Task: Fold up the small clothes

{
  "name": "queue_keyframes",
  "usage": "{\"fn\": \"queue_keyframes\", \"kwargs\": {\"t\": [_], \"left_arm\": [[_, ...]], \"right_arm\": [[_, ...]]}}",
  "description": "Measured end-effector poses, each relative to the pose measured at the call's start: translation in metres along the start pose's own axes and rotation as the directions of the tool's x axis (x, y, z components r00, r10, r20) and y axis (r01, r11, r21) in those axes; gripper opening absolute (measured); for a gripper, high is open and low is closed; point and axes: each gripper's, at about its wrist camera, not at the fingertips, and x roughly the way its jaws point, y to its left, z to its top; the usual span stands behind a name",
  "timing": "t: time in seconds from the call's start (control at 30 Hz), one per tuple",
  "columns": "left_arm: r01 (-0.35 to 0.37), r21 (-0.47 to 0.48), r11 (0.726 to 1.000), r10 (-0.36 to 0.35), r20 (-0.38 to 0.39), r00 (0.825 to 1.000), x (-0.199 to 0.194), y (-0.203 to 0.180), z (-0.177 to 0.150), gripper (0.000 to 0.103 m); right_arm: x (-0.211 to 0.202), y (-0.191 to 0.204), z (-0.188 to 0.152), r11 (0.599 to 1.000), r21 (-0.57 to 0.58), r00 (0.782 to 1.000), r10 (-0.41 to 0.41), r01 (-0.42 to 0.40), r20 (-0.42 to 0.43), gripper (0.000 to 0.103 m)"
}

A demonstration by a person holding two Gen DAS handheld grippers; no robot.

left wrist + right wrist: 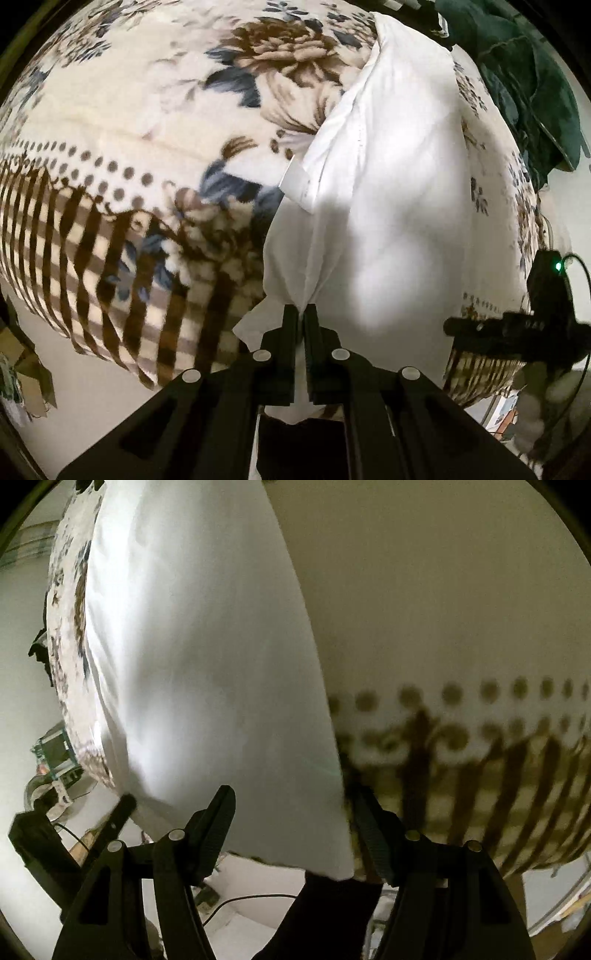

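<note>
A white garment (388,184) lies stretched over a bed covered by a floral blanket (129,110), with a label sticking out at its left edge. My left gripper (304,314) is shut on a bunched corner of this garment at the near edge, and the cloth fans out from its pinched tips. In the right wrist view the same white garment (207,664) fills the middle, blurred. My right gripper (295,819) stands open with its fingers wide apart. The garment's near edge lies between them, and the pads do not press on it.
A dark green cloth (524,74) is heaped at the bed's far right. The other gripper's black housing with a green light (550,280) hangs at the right edge. Pale floor, a cable (240,901) and clutter (55,753) lie beyond the bed's edge.
</note>
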Motion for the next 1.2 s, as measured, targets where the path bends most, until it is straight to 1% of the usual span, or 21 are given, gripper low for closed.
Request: {"fn": "queue_keyframes", "kwargs": {"t": [0.03, 0.1, 0.17, 0.2, 0.23, 0.27, 0.3, 0.37, 0.4, 0.47, 0.5, 0.53, 0.67, 0.8, 0.9, 1.07, 1.13, 1.17, 1.2], "left_arm": [[0.011, -0.026, 1.0, -0.012, -0.028, 1.0, 0.004, 0.003, 0.002, 0.004], [0.023, -0.091, 0.996, -0.029, -0.066, 0.997, 0.011, 0.014, 0.004, 0.005], [0.048, -0.133, 0.99, -0.056, -0.055, 0.997, 0.008, 0.023, 0.0, 0.005], [0.051, -0.145, 0.988, -0.058, -0.045, 0.997, 0.005, 0.026, -0.003, 0.009], [0.046, -0.15, 0.988, -0.053, -0.041, 0.998, 0.003, 0.029, -0.006, 0.017], [0.048, -0.15, 0.988, -0.055, -0.04, 0.998, 0.003, 0.03, -0.009, 0.02], [0.051, -0.146, 0.988, -0.059, -0.05, 0.997, 0.006, 0.032, -0.011, 0.021], [0.028, -0.139, 0.99, -0.04, -0.086, 0.995, 0.017, 0.029, -0.014, 0.021], [0.028, -0.132, 0.991, -0.041, -0.099, 0.994, 0.024, 0.027, -0.015, 0.021], [0.005, -0.12, 0.993, -0.018, -0.104, 0.994, 0.033, 0.02, -0.016, 0.02], [-0.007, -0.119, 0.993, -0.002, -0.08, 0.997, 0.032, 0.017, -0.018, 0.014], [-0.013, -0.125, 0.992, 0.007, -0.048, 0.999, 0.028, 0.015, -0.019, 0.001], [-0.014, -0.127, 0.992, 0.017, 0.025, 1.0, 0.007, 0.007, -0.026, 0.001], [-0.011, -0.123, 0.992, 0.019, 0.063, 0.998, -0.013, 0.002, -0.029, 0.0], [-0.034, -0.12, 0.992, 0.042, 0.069, 0.997, -0.017, 0.01, -0.024, 0.0], [-0.071, -0.154, 0.985, 0.081, 0.063, 0.995, -0.004, 0.039, -0.018, 0.0], [-0.067, -0.146, 0.987, 0.074, 0.046, 0.996, 0.003, 0.04, -0.015, 0.0], [-0.075, -0.142, 0.987, 0.08, 0.036, 0.996, 0.006, 0.04, -0.015, 0.0], [-0.078, -0.137, 0.987, 0.083, 0.029, 0.996, 0.011, 0.039, -0.015, 0.001]], "right_arm": [[0.001, -0.001, -0.004, 1.0, 0.001, 1.0, 0.008, -0.008, 0.001, 0.069], [0.001, -0.007, -0.01, 1.0, -0.01, 1.0, 0.004, -0.004, -0.001, 0.069], [0.004, -0.008, -0.016, 1.0, -0.025, 1.0, -0.002, 0.002, -0.007, 0.069], [0.005, -0.008, -0.018, 1.0, -0.027, 1.0, -0.002, 0.002, -0.01, 0.069], [0.004, -0.01, -0.02, 1.0, -0.028, 1.0, -0.002, 0.001, -0.012, 0.069], [0.008, -0.004, -0.02, 1.0, -0.028, 1.0, 0.001, -0.001, -0.012, 0.069], [0.008, -0.003, -0.021, 1.0, -0.03, 1.0, 0.005, -0.005, -0.01, 0.069], [0.008, -0.006, -0.02, 1.0, -0.028, 1.0, 0.006, -0.006, -0.009, 0.069], [0.008, -0.007, -0.019, 1.0, -0.026, 1.0, 0.007, -0.007, -0.009, 0.069], [0.009, -0.008, -0.017, 1.0, -0.019, 1.0, 0.008, -0.008, -0.01, 0.069], [0.008, -0.011, -0.015, 1.0, -0.017, 1.0, 0.006, -0.006, -0.01, 0.069], [0.007, -0.012, -0.015, 1.0, -0.016, 1.0, -0.001, 0.0, -0.009, 0.069], [0.002, -0.02, -0.013, 1.0, -0.016, 1.0, -0.002, 0.002, -0.007, 0.069], [0.002, -0.015, -0.015, 0.999, -0.039, 1.0, 0.004, -0.005, -0.016, 0.069], [0.004, -0.01, -0.018, 0.998, -0.055, 1.0, 0.007, -0.009, -0.025, 0.069], [0.015, -0.001, -0.023, 0.997, -0.071, 0.999, 0.011, -0.014, -0.046, 0.069], [0.02, 0.001, -0.024, 0.998, -0.067, 0.999, 0.016, -0.019, -0.051, 0.068], [0.024, 0.002, -0.025, 0.998, -0.063, 0.998, 0.024, -0.028, -0.055, 0.063], [0.028, 0.003, -0.028, 0.997, -0.066, 0.998, 0.023, -0.027, -0.054, 0.056]]}}
